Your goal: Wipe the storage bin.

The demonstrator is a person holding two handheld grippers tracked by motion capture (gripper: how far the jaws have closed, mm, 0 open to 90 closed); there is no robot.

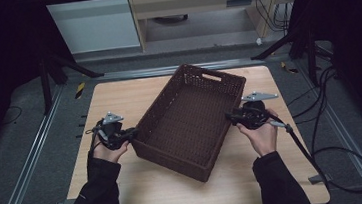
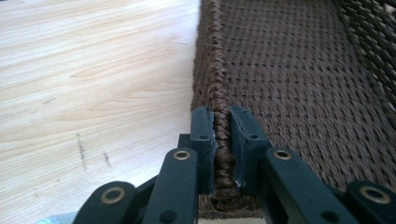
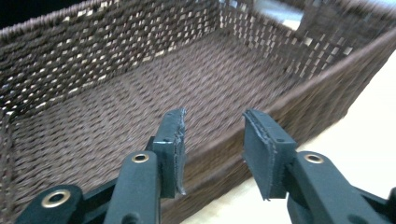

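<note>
Two grippers on one light, stiff basket [image 1: 190, 118]: left gripper [image 2: 222, 140] fingers pinch its rim, right gripper [image 3: 212, 140] fingers gape around the opposite rim.

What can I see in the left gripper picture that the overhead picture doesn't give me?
The left gripper view shows the left gripper with its jaws closed on the braided rim of the brown wicker basket, one jaw inside and one outside, plus scuff marks on the table. The high view shows both of the person's hands, the right gripper at the basket's opposite long wall, the basket's handle cutout and the floor cables. Both views show the empty basket on the wooden table.
</note>
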